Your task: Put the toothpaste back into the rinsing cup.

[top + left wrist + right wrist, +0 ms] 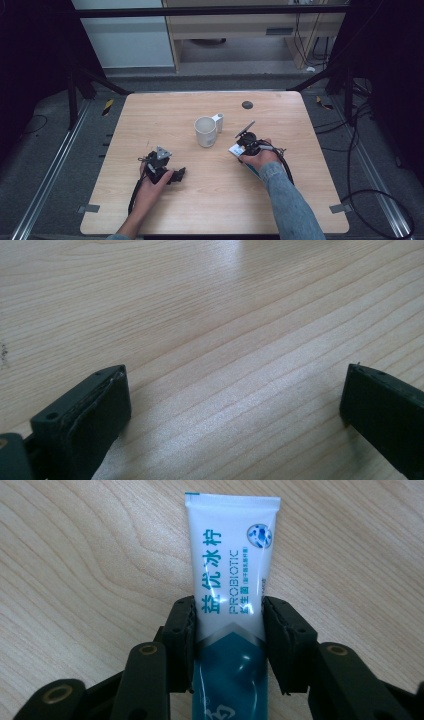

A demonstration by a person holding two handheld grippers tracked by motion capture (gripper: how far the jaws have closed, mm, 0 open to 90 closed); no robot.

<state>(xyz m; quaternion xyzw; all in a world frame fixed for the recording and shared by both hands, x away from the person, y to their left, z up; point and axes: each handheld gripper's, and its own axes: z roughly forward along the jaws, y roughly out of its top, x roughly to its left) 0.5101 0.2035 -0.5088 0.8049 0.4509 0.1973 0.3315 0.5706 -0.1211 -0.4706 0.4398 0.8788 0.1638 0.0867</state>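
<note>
Lying between right tool (229,630) jaws, tube (231,565)

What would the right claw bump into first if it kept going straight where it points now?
Probably the white mug. The right claw, shut on the toothpaste tube, points up-left toward it across bare table; depth is hard to judge.

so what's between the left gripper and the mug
Nothing: in the high view, bare wood of the table runs from the left gripper up to the mug.
</note>
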